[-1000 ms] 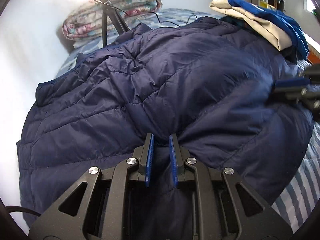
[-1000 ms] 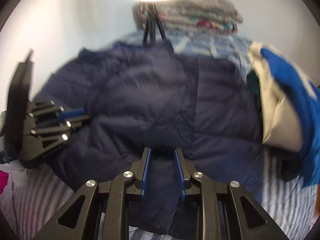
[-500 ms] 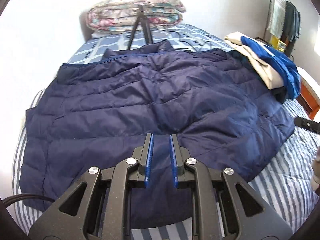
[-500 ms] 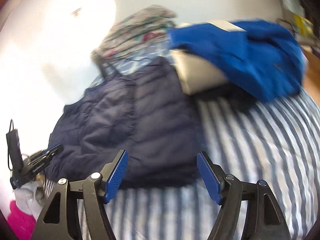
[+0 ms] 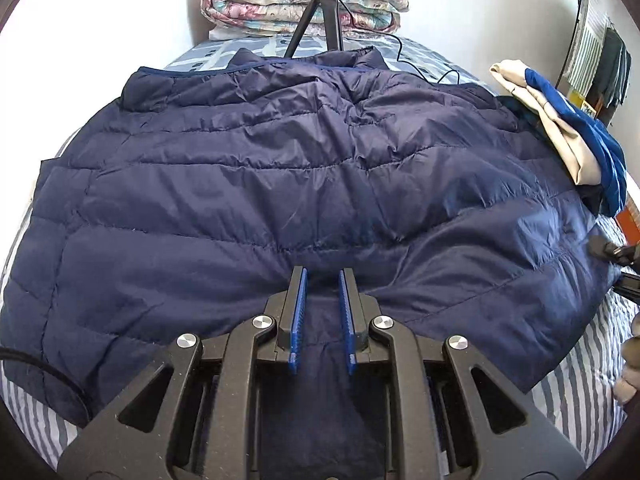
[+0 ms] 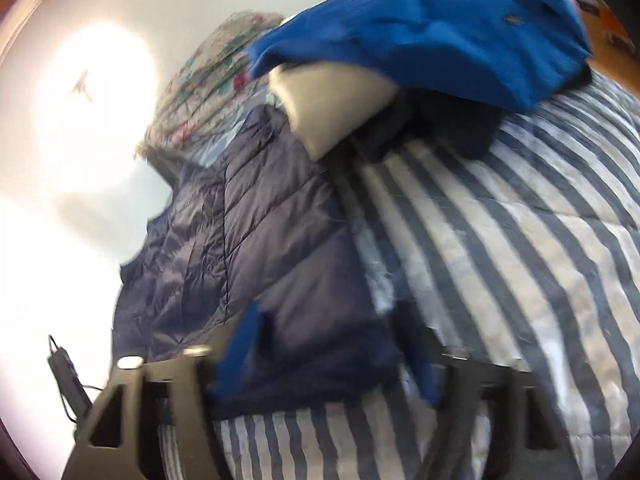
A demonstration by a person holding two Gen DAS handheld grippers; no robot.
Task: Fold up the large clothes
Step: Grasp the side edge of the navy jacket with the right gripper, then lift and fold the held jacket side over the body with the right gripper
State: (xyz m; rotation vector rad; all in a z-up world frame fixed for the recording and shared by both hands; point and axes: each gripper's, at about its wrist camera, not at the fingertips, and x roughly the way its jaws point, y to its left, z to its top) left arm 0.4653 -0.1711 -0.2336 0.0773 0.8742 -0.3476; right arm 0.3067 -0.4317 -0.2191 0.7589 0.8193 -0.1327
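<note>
Striped bedding (image 5: 580, 384) carried a navy puffer jacket (image 5: 280, 184), spread flat with its collar toward the folded floral quilt (image 5: 304, 4) at the wall and its hem toward the cameras. Beside the jacket's right edge lay a pile of blue and cream clothes (image 5: 568, 136); a tripod (image 5: 316, 20) stood just beyond the collar.

At the hem's middle, the left gripper (image 5: 322, 316) held a bunched pinch of jacket fabric between narrow fingers. At the jacket's near right corner, the right gripper (image 6: 326, 356) was closing, its blurred fingers astride the corner but apparently not yet pressing it.

Judged from this, the step was securing the hem at two points before a fold. It would go best if the right fingers bit well past the slippery edge, catching both layers, while the left kept the hem taut, so the padded shell lifted evenly and did not slide toward the pile.
</note>
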